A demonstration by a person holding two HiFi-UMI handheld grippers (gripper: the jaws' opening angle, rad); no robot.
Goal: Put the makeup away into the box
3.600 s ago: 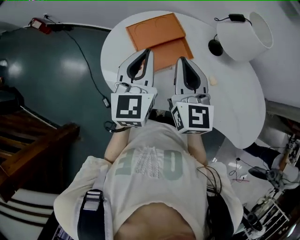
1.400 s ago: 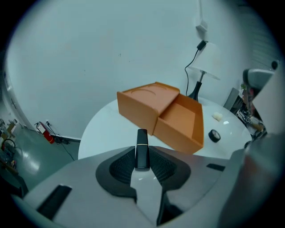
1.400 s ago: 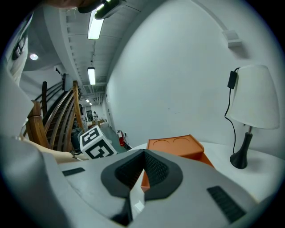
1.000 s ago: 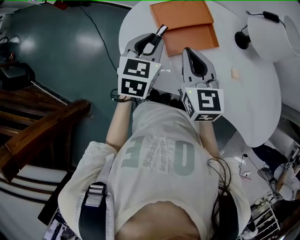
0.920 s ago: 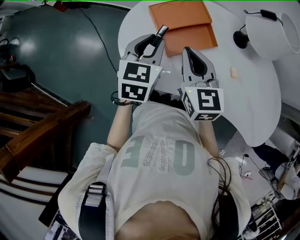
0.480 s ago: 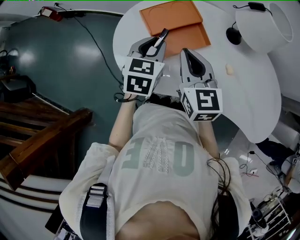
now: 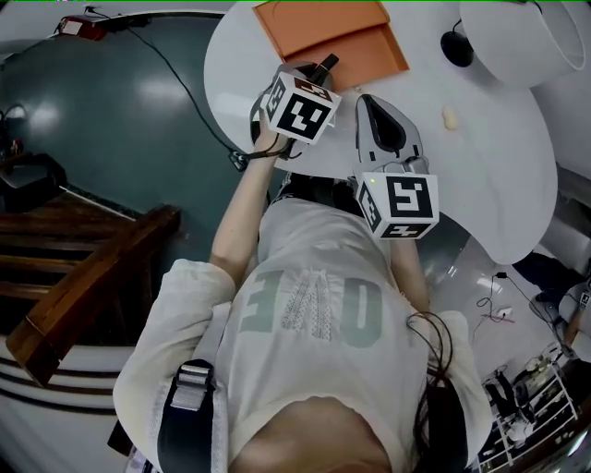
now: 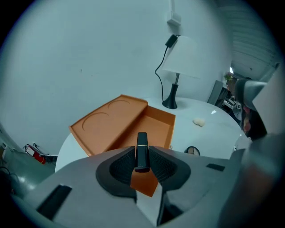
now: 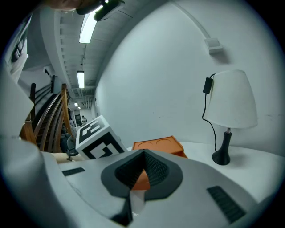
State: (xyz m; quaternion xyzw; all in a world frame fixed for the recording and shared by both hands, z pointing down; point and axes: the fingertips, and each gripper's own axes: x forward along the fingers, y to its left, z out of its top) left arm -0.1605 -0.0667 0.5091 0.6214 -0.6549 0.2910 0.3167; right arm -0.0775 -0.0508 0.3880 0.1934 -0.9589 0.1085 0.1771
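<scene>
While left gripper (image 7: 317, 74) slants down clamping lipstick (image 8: 142, 150), right gripper (image 7: 370, 100) flatter

So the whole place is looking pretty bare: plain white wall (image 8: 89, 53) is running behind a round white table (image 8: 213, 120), with a white-shaded lamp (image 8: 185, 55) standing on it. Dark teal floor (image 7: 120, 120) is shining like it's wet, strip lights (image 9: 87, 29) are glowing overhead, and a wooden stair rail (image 7: 92, 277) is running down one side.

Box (image 7: 314, 23) & lamp (image 7: 517, 42) cut by top edge.
</scene>
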